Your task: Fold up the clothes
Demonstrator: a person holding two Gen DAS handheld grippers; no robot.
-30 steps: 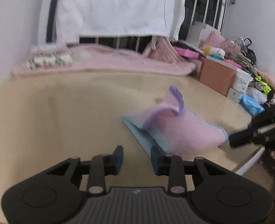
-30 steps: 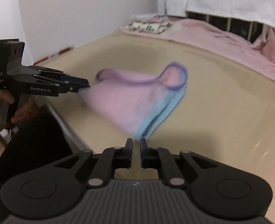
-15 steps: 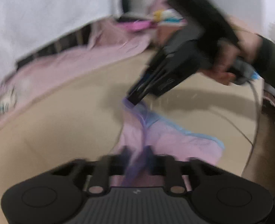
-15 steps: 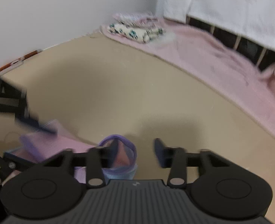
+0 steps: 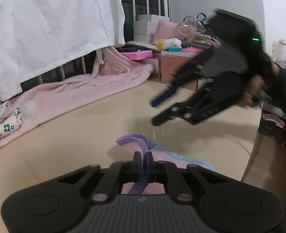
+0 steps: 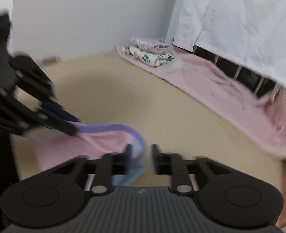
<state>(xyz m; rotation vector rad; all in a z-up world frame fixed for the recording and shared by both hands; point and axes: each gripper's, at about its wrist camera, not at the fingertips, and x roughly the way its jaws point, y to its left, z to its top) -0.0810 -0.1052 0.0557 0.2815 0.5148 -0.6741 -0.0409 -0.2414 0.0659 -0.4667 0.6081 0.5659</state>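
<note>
One pink garment point(image 5: 183, 162) with purple trim point(image 6: 111, 126) lies on the beige table point(image 5: 80, 136); left hand-held gripper point(image 5: 142, 160) pinches the trim, right hand-held gripper point(image 6: 142, 153) spread apart beside it. Pink blanket point(image 5: 88, 85), floral folded cloths point(image 6: 152, 56) behind.

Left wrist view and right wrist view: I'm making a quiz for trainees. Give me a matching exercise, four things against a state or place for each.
Things:
1. left tool
2. right tool
3. pink blanket
4. floral folded cloth

States or places:
A. lying on the pink blanket near the wall
B. open, fingers apart
C. shut on the purple band of the pink garment
D. spread along the far edge of the beige surface

Pairs: 1-C, 2-B, 3-D, 4-A
</note>
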